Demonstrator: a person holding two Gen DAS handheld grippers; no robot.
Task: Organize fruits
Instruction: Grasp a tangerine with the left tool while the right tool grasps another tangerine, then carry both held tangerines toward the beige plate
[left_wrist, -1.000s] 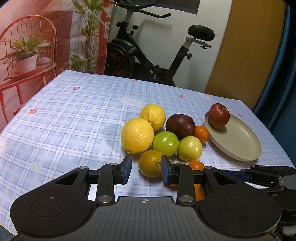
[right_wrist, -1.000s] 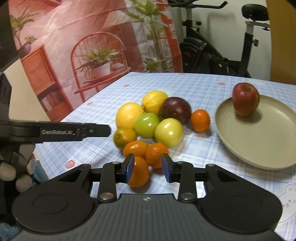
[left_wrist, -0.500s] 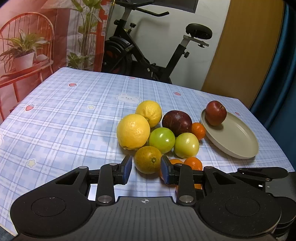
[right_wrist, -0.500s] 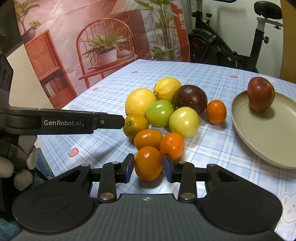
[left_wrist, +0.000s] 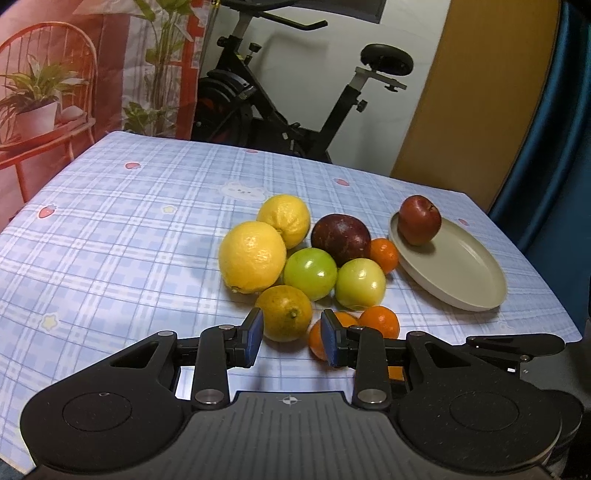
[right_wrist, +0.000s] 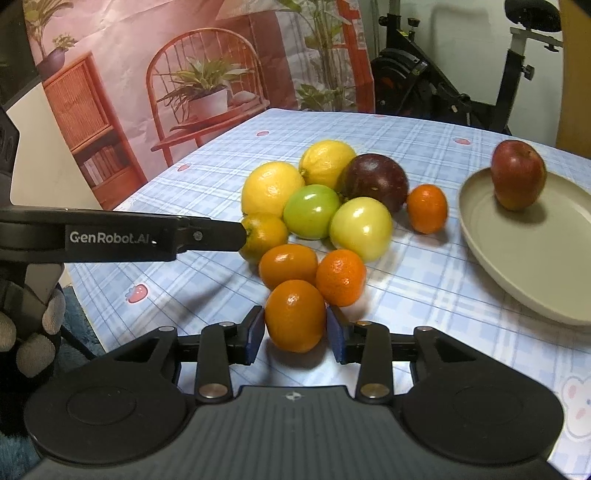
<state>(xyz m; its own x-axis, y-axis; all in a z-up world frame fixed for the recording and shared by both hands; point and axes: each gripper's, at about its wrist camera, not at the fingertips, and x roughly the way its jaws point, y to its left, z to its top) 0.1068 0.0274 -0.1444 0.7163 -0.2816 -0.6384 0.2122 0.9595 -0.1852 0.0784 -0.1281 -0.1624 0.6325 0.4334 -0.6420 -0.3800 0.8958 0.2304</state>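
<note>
A pile of fruit lies on the blue plaid tablecloth (left_wrist: 110, 240): two lemons (left_wrist: 252, 255), two green fruits (left_wrist: 310, 273), a dark plum (left_wrist: 340, 236) and several oranges. A red apple (left_wrist: 419, 220) stands on the beige plate (left_wrist: 465, 269). My right gripper (right_wrist: 295, 334) has its jaws around the nearest orange (right_wrist: 295, 314), pads at its sides. My left gripper (left_wrist: 291, 341) is open and empty, just short of a yellow-green citrus (left_wrist: 284, 312).
The left gripper's finger (right_wrist: 122, 240) crosses the right wrist view from the left. An exercise bike (left_wrist: 295, 99) stands behind the table. A printed backdrop with a red chair (right_wrist: 207, 92) hangs at the left. The table's near edge is close below both grippers.
My right gripper has moved forward and its jaws now enclose the nearest orange. My left gripper has drawn back a little from the yellow-green citrus.
</note>
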